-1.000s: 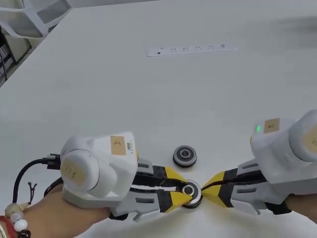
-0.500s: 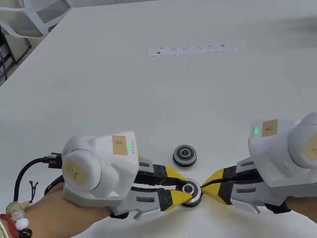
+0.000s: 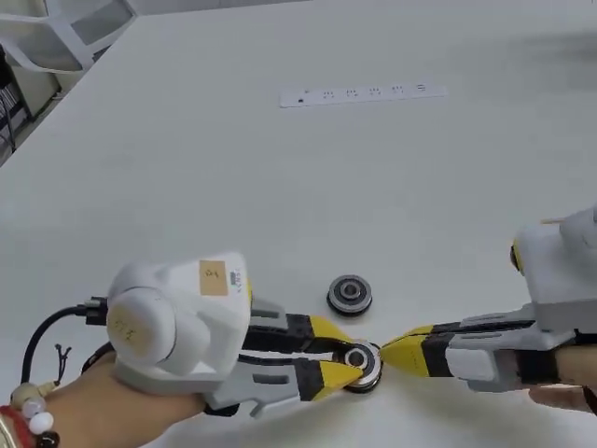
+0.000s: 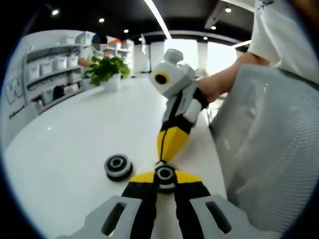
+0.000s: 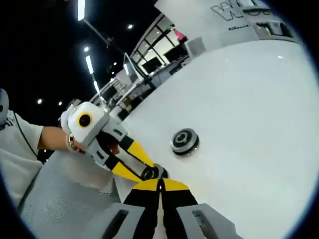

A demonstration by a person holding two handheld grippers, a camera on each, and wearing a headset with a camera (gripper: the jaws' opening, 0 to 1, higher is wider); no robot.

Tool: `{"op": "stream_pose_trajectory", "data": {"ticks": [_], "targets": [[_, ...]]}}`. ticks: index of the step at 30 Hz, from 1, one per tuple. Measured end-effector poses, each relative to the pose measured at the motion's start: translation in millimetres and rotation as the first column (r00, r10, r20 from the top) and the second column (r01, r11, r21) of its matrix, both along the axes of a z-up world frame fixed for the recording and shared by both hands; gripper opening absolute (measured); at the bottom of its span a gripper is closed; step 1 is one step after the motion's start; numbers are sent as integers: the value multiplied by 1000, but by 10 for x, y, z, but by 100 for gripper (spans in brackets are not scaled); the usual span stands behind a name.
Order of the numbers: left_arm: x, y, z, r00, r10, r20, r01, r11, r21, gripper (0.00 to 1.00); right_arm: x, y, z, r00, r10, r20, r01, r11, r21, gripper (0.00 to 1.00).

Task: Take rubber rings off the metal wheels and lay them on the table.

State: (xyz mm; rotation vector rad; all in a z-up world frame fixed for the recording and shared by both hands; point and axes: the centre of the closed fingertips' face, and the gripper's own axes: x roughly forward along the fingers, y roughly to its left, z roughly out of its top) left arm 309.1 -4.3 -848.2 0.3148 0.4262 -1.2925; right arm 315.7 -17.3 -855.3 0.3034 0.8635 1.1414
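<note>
Now | step: stripping | left gripper (image 3: pixel 347 361) clamped on wheel (image 3: pixel 358 357) | right gripper (image 3: pixel 390 353) jaws together at rim | next: peel ring (image 3: pixel 374 367) free

Left claw (image 3: pixel 353 360), right claw (image 3: pixel 387 353): yellow-black, white housings; black cable (image 3: pixel 42 324); beaded bracelet (image 3: pixel 33 411), possibly red-white.

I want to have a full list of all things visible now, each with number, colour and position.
Table: one, white, under everything.
Power strip: one, white, far side of table.
Free wheel: one, metal with black rim, flat on table beyond the tongs.
Held wheel: one, metal with black rim, between the left tongs' jaws.
Plant: one, green, table's far end in left gripper view.
Bracelet: one, red and white beads, left wrist.
Left tongs: one, yellow-black, shut on the held wheel.
Right tongs: one, yellow-black, jaws together, tip at the held wheel's rim.
</note>
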Motion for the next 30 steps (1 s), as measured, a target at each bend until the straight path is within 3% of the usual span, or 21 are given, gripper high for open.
{"op": "stream_pose_trajectory", "data": {"ticks": [2,7,12,16,18,22,30], "targets": [[-1,-4,2,1000,0,1,0,1000,-4,13,-6,7,19,1000,-9,-28,10,1000,11,0],[0,-5,3,1000,0,1,0,1000,-12,13,-35,36,44,1000,-3,-31,3,1000,4,0],[-2,-13,0,1000,2,3,-2,1000,-8,13,-50,39,63,998,-11,-67,12,1000,9,0],[-4,-19,-1,1000,1,5,-1,1000,-2,13,-62,50,68,999,6,-47,-7,1000,-12,0],[-6,-22,-1,1000,1,8,-1,1000,2,13,-71,38,78,994,-16,-107,19,1000,21,0],[-7,-27,-3,1000,0,8,0,1000,6,13,-72,51,63,995,-11,-101,13,1000,26,0],[-1,-17,6,1000,3,3,-3,1000,5,13,-54,75,98,988,-29,-150,41,996,78,0]]}}
